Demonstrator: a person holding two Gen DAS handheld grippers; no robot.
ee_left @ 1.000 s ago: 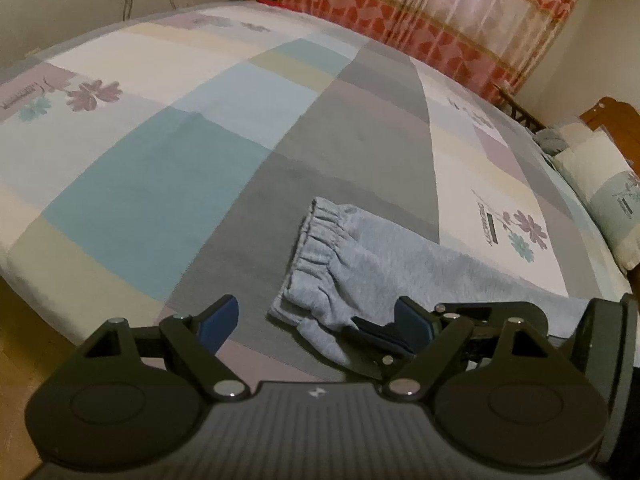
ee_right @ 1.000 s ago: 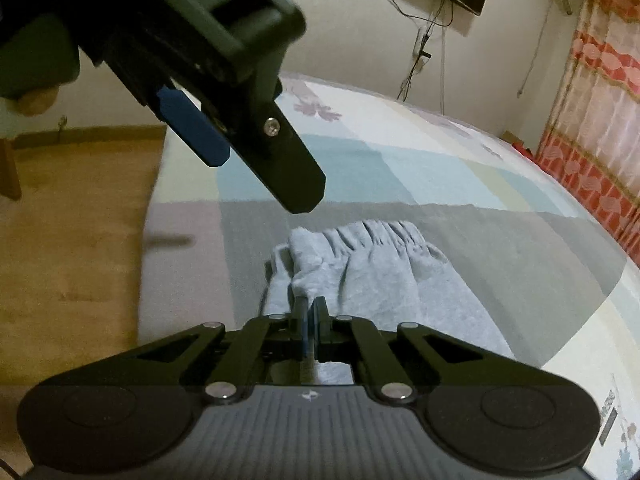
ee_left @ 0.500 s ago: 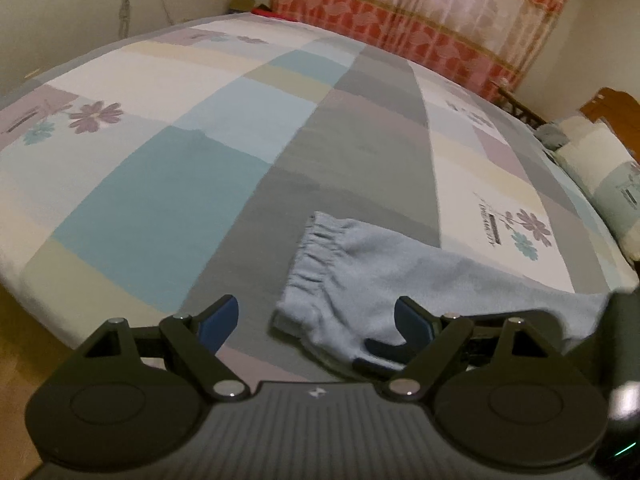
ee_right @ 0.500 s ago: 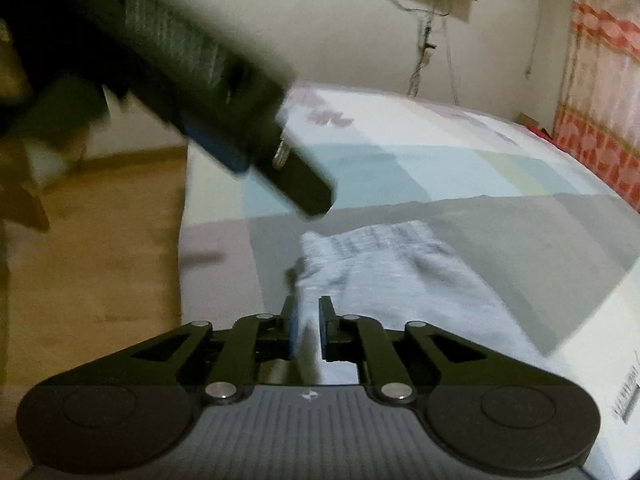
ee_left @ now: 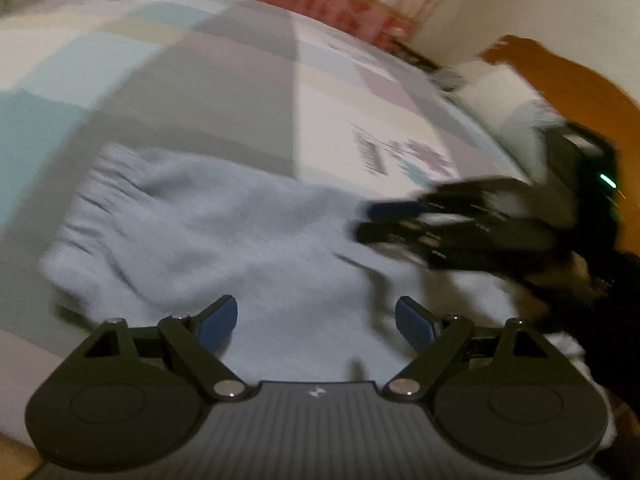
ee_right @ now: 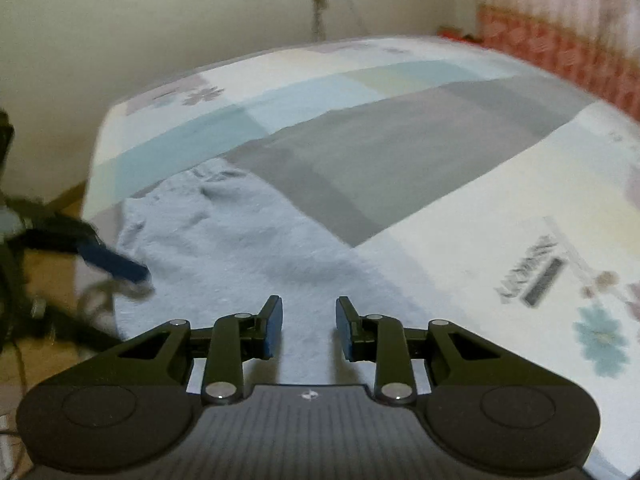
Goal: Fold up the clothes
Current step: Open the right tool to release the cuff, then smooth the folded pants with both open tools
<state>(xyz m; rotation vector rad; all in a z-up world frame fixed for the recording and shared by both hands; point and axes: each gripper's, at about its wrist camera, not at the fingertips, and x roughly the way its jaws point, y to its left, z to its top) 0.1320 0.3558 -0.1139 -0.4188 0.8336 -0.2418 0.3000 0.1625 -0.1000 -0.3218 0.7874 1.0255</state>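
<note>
1. The light blue sweatpants (ee_left: pixel 224 248) lie flat on the bed (ee_left: pixel 224 80), filling the lower middle of the picture.
2. The left gripper (ee_left: pixel 316 324) hangs wide apart above them, holding nothing.
3. The right gripper (ee_right: pixel 309 328) is opening, with nothing pinched.
4. Next, I think both need a new edge to grab and fold.

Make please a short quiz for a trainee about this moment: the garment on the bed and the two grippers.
1. True or false: the light blue garment lies on the patchwork bedsheet.
2. Is the left gripper pinching cloth? A) yes B) no, its jaws stand wide apart
3. What shows between the pads of the right gripper?

Key
1. True.
2. B.
3. Only garment cloth lying below the gap; the jaws are opening and grip nothing.
</note>
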